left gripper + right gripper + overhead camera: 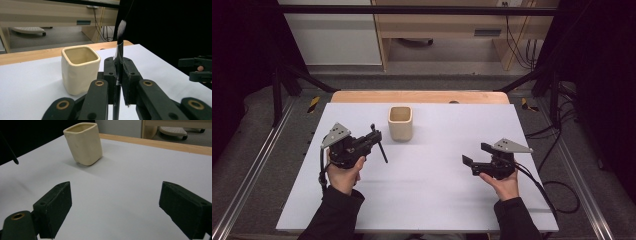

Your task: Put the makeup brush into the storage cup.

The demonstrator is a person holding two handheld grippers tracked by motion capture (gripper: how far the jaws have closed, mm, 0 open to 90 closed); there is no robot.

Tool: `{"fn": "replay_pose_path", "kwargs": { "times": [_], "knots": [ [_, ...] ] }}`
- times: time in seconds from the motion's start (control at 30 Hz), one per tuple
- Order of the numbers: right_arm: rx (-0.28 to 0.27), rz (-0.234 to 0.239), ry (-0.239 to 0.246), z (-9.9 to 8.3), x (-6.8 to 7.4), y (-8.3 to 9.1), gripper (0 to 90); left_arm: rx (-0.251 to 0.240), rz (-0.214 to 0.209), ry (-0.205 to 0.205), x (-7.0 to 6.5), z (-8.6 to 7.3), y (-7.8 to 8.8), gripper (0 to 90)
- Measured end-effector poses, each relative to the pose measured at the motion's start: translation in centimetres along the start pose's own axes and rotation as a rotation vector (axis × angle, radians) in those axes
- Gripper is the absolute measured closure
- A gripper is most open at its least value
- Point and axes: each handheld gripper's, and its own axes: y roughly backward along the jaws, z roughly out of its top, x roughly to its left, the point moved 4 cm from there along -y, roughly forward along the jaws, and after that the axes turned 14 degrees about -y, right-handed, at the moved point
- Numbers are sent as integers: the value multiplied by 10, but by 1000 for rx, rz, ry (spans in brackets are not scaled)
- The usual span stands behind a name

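**Left gripper pinching a brush, right gripper spread over bare table**

A slim black brush [119, 62] with a pale bristle tip is standing clamped between the jaws of the left gripper [119, 75], the pads pressing on its handle from both sides. In the left gripper view the bristles are pointing up and the handle is running down past the bottom edge. In the high view the brush [382, 147] is slanting from the left gripper [373, 137] toward the table, its lower end hanging just above the white table top [437, 200].

A cream ceramic cup [400, 122] is sitting upright on the table near the far edge, just beyond and to the right of the brush, apart from it.

The right gripper [115, 205] is holding its jaws wide apart with nothing between them but bare table. In the high view the right gripper [474, 162] is hovering near the table's right side, well apart from the cup and the brush.
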Motion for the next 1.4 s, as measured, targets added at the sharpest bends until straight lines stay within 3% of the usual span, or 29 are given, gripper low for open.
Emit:
{"fn": "replay_pose_path", "kwargs": {
  "times": [0.5,0.97,1.4],
  "knots": [
    [-20,-32,-13,-4,-12,16,75,19,4,-20,6,7,-13,830],
    [-19,-50,5,-7,-16,23,69,28,6,-35,12,25,-30,830],
    [-20,-67,-2,-13,-23,31,59,44,8,-58,16,41,-55,830]
  ]
}}
